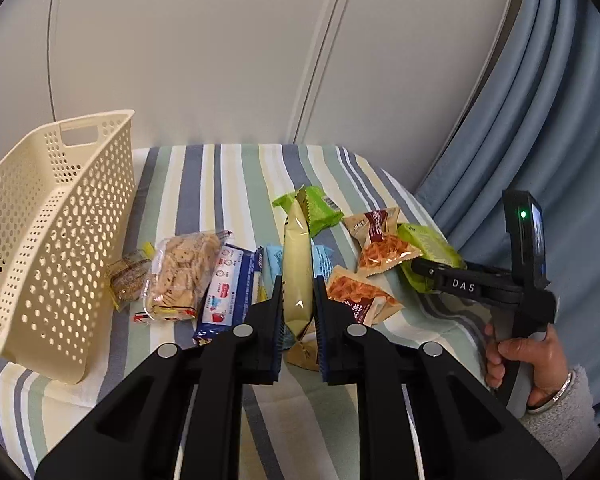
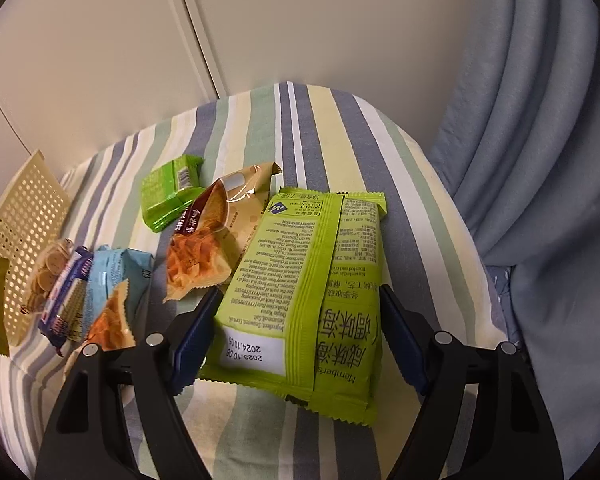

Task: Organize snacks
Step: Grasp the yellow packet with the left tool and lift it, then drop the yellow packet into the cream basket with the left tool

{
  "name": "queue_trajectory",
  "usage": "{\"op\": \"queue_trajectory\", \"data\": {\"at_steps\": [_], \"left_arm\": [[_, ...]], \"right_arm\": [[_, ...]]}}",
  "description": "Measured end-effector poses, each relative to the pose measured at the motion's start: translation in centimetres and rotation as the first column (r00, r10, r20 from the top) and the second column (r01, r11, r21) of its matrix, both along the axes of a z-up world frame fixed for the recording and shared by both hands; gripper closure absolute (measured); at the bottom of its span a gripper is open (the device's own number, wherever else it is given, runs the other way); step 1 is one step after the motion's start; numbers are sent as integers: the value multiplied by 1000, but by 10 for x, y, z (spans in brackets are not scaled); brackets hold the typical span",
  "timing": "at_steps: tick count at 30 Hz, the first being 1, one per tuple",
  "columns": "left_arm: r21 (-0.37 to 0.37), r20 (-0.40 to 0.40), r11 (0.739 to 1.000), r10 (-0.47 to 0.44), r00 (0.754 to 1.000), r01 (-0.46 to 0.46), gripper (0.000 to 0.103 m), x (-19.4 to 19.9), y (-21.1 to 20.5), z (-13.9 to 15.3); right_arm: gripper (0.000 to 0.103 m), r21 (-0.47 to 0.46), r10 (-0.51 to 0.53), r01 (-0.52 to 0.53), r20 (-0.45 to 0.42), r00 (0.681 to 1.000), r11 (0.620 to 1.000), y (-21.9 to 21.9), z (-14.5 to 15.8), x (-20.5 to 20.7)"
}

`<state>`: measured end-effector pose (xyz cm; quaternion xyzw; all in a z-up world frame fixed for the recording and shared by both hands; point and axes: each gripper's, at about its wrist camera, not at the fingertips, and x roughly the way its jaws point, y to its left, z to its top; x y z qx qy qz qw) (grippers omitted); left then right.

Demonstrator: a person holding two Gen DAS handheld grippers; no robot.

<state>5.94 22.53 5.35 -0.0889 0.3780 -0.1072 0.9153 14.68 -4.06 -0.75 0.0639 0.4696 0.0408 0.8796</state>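
While my left gripper (image 1: 298,304) pinched a pale yellow packet (image 1: 297,264), the right gripper (image 2: 296,328) straddled the green packet (image 2: 312,280) unclosed; basket (image 1: 40,240) looked empty, I think.

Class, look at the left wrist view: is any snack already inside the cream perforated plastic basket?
No: the cream perforated plastic basket holds no snack packets.

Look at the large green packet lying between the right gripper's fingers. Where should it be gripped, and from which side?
Grip the large green packet across its two long edges near the middle, coming from above its near end. It lies flat and puffy, and the right gripper, open, already straddles it.
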Motion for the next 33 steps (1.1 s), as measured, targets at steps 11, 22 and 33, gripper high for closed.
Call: {"op": "queue_trajectory", "data": {"at_steps": [11, 22, 33], "left_arm": [[-5, 136, 967, 252, 958, -254, 90, -20, 98, 55], [-13, 102, 880, 473, 875, -474, 14, -20, 167, 30], [-10, 239, 777, 614, 753, -630, 3, -46, 185, 23]], "right_arm": [[26, -2, 4, -4, -30, 1000, 1000, 6, -5, 3], [25, -30, -5, 3, -58, 998, 1000, 10, -9, 7], [18, -59, -24, 17, -122, 992, 998, 11, -16, 14]]}}
